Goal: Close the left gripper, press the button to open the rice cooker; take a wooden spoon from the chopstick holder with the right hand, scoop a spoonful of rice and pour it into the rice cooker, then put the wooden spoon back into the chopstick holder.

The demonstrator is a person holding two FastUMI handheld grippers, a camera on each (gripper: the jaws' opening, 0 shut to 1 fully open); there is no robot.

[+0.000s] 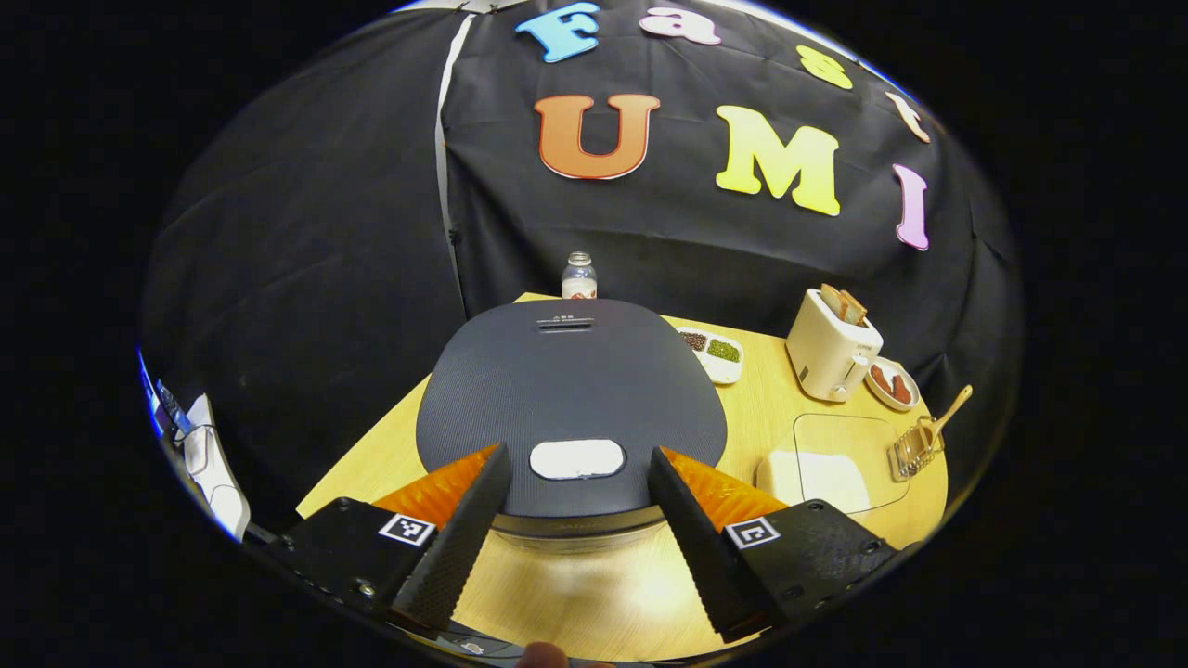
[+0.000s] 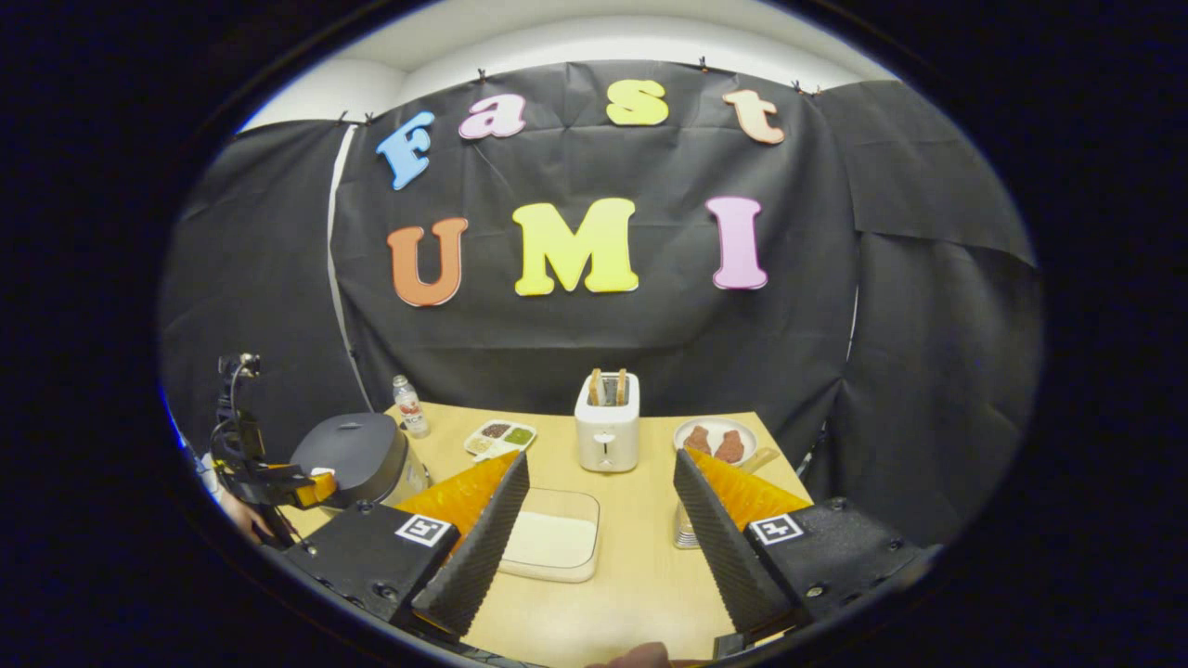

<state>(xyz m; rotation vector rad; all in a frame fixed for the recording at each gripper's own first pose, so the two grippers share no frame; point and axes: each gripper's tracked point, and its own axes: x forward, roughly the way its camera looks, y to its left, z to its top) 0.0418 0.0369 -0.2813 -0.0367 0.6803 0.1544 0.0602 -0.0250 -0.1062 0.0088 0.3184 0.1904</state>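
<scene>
The dark grey rice cooker [image 1: 571, 390] stands with its lid down, its pale oval button [image 1: 577, 458] at the near edge. My left gripper [image 1: 577, 464] hangs open over the cooker's front, one finger on each side of the button, apart from it. At the right, a wire chopstick holder [image 1: 915, 448] carries a wooden spoon [image 1: 950, 411]. A clear tray of white rice [image 1: 821, 475] lies beside it. In the right gripper view my right gripper [image 2: 601, 468] is open above the rice tray [image 2: 553, 538], the holder [image 2: 685, 529] partly hidden behind its right finger. The cooker [image 2: 357, 456] and left gripper [image 2: 278, 482] show far left.
On the wooden table [image 2: 640, 594] stand a white toaster [image 2: 607, 422] with bread, a plate of reddish pieces [image 2: 715, 439], a divided dish of beans [image 2: 501, 436] and a small bottle [image 2: 409, 406]. Black cloth walls close the back and sides.
</scene>
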